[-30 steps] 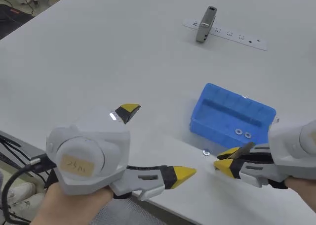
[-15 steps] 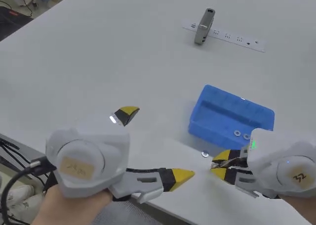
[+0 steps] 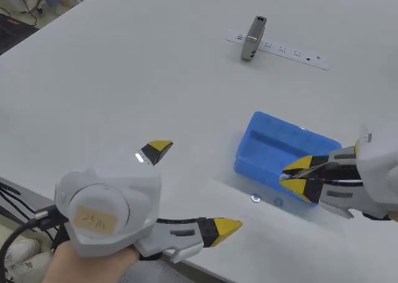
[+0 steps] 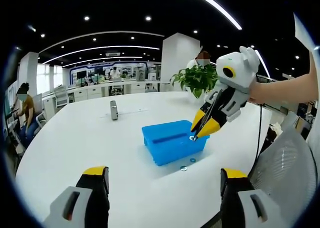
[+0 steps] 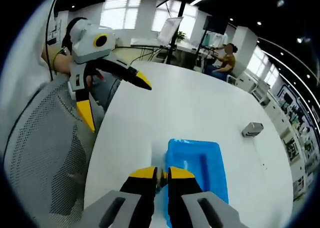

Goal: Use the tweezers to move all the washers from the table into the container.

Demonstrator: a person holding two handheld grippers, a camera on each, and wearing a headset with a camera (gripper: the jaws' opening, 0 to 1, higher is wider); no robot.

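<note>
no legible text or numbers

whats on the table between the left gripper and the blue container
Two washers on the table, close to the container; the left gripper view shows them.

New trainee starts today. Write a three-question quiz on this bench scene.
1. True or false: the left tongs stand open.
2. The right tongs grip tweezers over: A a red tray, B the blue box, C a drawer.
3. Fill in: a washer lies on the ___ beside the box.
Key: 1 true; 2 B; 3 table.
</note>
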